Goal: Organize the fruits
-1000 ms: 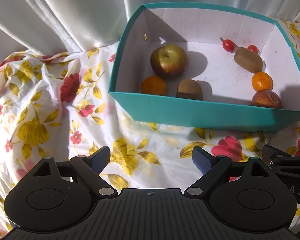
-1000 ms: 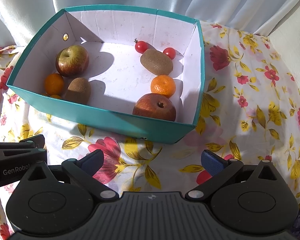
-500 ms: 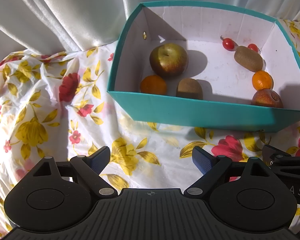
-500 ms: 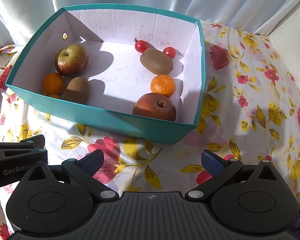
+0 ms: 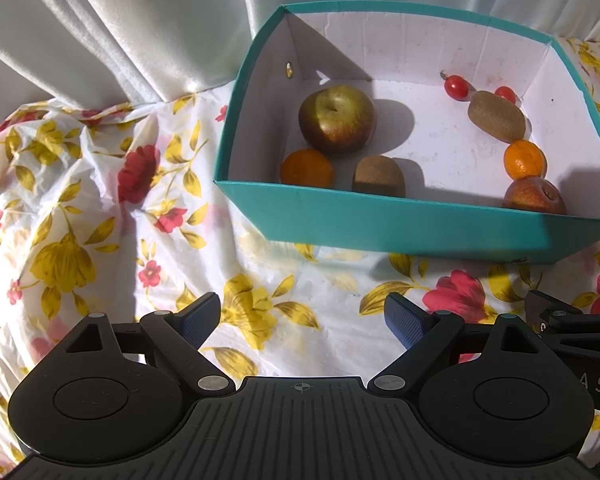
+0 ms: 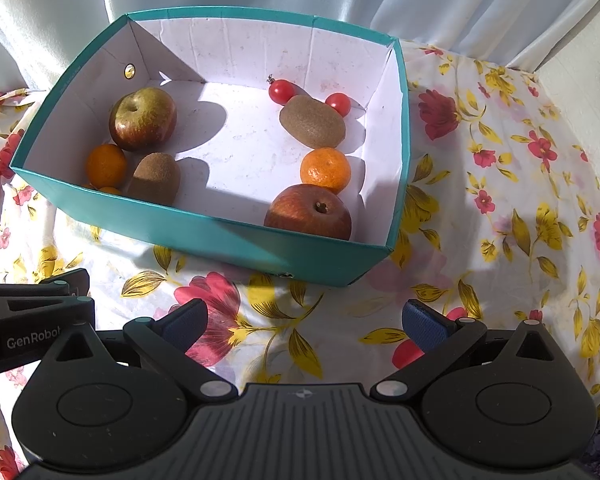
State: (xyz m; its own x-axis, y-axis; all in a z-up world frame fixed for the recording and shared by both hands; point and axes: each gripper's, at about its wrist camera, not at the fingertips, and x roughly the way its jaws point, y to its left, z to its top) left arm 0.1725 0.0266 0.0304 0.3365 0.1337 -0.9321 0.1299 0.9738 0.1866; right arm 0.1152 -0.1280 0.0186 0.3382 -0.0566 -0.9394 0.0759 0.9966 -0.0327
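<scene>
Fruit all lies inside the teal box [image 6: 204, 224]; your left gripper [image 5: 302, 318] and right gripper [image 6: 304, 318] hang released, empty; only regrouping might remain.

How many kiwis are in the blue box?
2. One kiwi sits by the near wall on the left; the other kiwi lies on the right, between two cherry tomatoes.

Two handheld grippers hang side by side, both angled steeply downward. The left gripper [image 5: 302, 318] has its jaws spread wide with nothing between the blue pads [image 5: 198, 320]. The right gripper [image 6: 306, 320] matches it, jaws wide apart and empty, its neighbour's black body visible at its left.
</scene>
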